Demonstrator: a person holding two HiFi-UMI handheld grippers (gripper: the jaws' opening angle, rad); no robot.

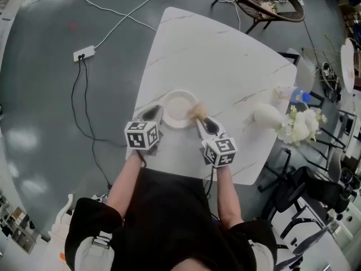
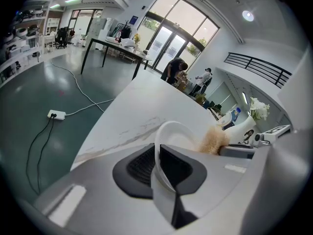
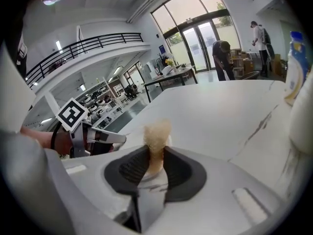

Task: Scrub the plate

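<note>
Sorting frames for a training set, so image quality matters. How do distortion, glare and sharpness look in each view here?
Head view: fisheye bends the table edges, pale glare patches on the floor, white plate barely separates from the table. Left gripper view: dark round vignette, plate rim crisp. Right gripper view: same vignette, windows overexposed, scrubber soft-edged.

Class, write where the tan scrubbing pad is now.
Head view: the tan scrubbing pad is clamped in the right gripper, at the right rim of the white plate.
</note>
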